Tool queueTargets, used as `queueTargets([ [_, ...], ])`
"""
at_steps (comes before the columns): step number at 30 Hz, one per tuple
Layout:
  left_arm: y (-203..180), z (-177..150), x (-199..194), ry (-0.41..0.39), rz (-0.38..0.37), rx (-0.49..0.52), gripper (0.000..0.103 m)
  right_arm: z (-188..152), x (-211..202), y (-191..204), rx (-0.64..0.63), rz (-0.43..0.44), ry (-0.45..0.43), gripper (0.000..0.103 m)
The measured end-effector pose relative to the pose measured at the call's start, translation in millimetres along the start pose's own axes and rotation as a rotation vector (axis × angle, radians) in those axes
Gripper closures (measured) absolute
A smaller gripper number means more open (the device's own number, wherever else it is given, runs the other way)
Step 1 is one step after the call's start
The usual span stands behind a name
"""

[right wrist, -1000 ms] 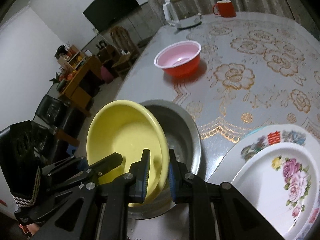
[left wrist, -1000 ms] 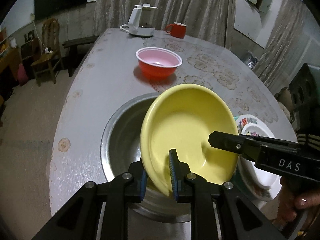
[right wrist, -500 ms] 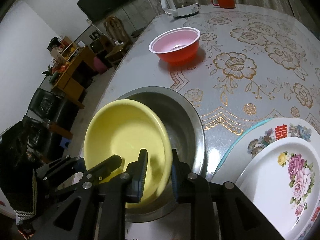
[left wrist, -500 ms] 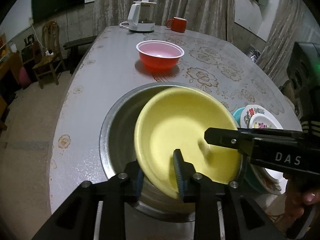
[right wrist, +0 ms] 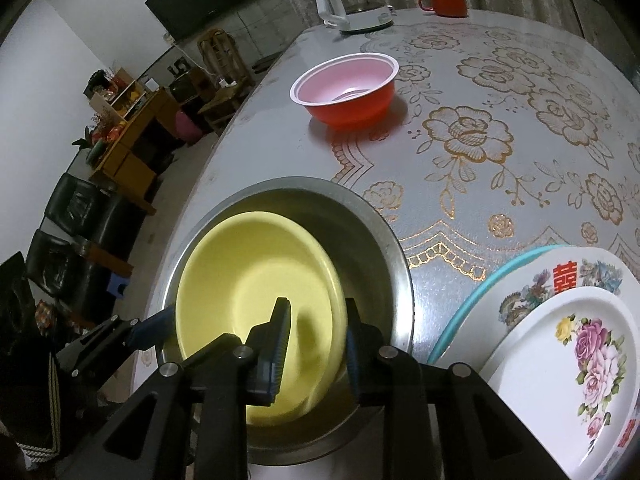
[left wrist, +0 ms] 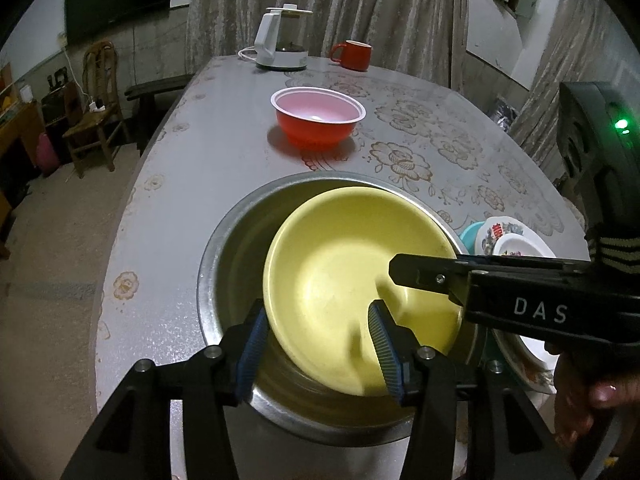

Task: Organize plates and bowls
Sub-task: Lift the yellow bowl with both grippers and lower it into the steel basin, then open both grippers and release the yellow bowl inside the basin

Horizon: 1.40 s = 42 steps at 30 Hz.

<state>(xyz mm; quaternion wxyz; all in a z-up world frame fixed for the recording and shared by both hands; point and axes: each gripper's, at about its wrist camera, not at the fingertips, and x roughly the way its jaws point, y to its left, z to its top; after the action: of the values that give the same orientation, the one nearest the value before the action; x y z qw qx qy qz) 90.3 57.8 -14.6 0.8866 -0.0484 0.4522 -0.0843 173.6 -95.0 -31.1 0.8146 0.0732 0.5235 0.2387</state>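
Note:
A yellow bowl (left wrist: 340, 264) lies inside a large steel basin (left wrist: 228, 248) at the table's near edge; it also shows in the right wrist view (right wrist: 248, 280), inside the basin (right wrist: 384, 248). My left gripper (left wrist: 316, 344) is open, its jaws apart on either side of the yellow bowl's near rim. My right gripper (right wrist: 316, 344) is open too, straddling the bowl's right rim. A red bowl with a pink inside (left wrist: 318, 120) stands further back (right wrist: 348, 88). A stack of flowered plates (right wrist: 580, 344) lies right of the basin.
A white kettle (left wrist: 280, 40) and a red mug (left wrist: 352, 54) stand at the far end of the flower-patterned table (right wrist: 520, 120). A wooden chair (left wrist: 96, 104) and furniture stand left of the table.
The yellow bowl went down from above the basin into it. Both grippers, shut on its rim one second ago, have opened and let it go.

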Motion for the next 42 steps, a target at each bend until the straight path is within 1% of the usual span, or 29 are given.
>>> queueTargets([
  [4,1.0,0.2,-1.9,-0.004,-0.001,-0.009,0.051,1.4,1.6,2.9,-0.007,-0.011,0.003,0.073],
  [6,3.2,1.2,-4.3,-0.012,-0.001,-0.02,0.049,2.2,2.7,5.3,-0.022,-0.025,0.005,0.072],
  [7,5.0,1.9,-6.7,-0.022,-0.004,-0.029,0.046,2.5,2.7,7.5,-0.034,-0.043,0.0,0.071],
  [8,6.0,2.4,-8.3,-0.028,-0.006,-0.035,0.045,2.7,2.0,8.8,-0.043,-0.056,-0.01,0.069],
  [10,8.0,3.9,-11.8,-0.041,-0.01,-0.044,0.045,3.9,-1.3,12.1,-0.065,-0.081,-0.038,0.067],
  [12,9.5,5.2,-14.6,-0.051,-0.009,-0.049,0.045,5.0,-3.9,13.1,-0.071,-0.087,-0.051,0.066],
  [13,10.6,5.6,-15.7,-0.055,-0.007,-0.055,0.044,5.3,-5.4,12.9,-0.069,-0.086,-0.058,0.066],
  [14,11.5,5.7,-16.1,-0.056,-0.007,-0.061,0.039,5.6,-7.1,12.0,-0.066,-0.082,-0.064,0.066],
  [18,13.5,6.9,-17.0,-0.057,-0.023,-0.086,0.034,5.7,-9.7,7.1,-0.042,-0.072,-0.067,0.066],
  [20,12.6,7.5,-17.8,-0.058,-0.021,-0.089,0.025,5.5,-11.2,5.1,-0.029,-0.065,-0.067,0.066],
  [22,12.0,8.1,-18.7,-0.061,-0.021,-0.092,0.022,5.2,-13.1,4.9,-0.023,-0.054,-0.067,0.066],
  [25,13.3,9.2,-19.3,-0.059,-0.042,-0.107,0.022,5.3,-14.4,5.5,-0.021,-0.047,-0.068,0.066],
  [28,15.0,10.3,-20.1,-0.056,-0.045,-0.122,0.021,5.4,-14.1,6.3,-0.025,-0.044,-0.068,0.066],
  [32,17.1,12.2,-22.3,-0.058,-0.032,-0.134,0.018,5.6,-14.7,2.9,-0.01,-0.033,-0.072,0.066],
  [39,18.4,20.0,-26.7,-0.072,0.015,-0.113,0.014,10.3,-20.0,-1.7,0.008,-0.023,-0.084,0.066],
  [42,19.3,24.4,-25.3,-0.069,0.029,-0.108,0.013,13.4,-21.4,-1.9,0.004,-0.031,-0.087,0.066],
])
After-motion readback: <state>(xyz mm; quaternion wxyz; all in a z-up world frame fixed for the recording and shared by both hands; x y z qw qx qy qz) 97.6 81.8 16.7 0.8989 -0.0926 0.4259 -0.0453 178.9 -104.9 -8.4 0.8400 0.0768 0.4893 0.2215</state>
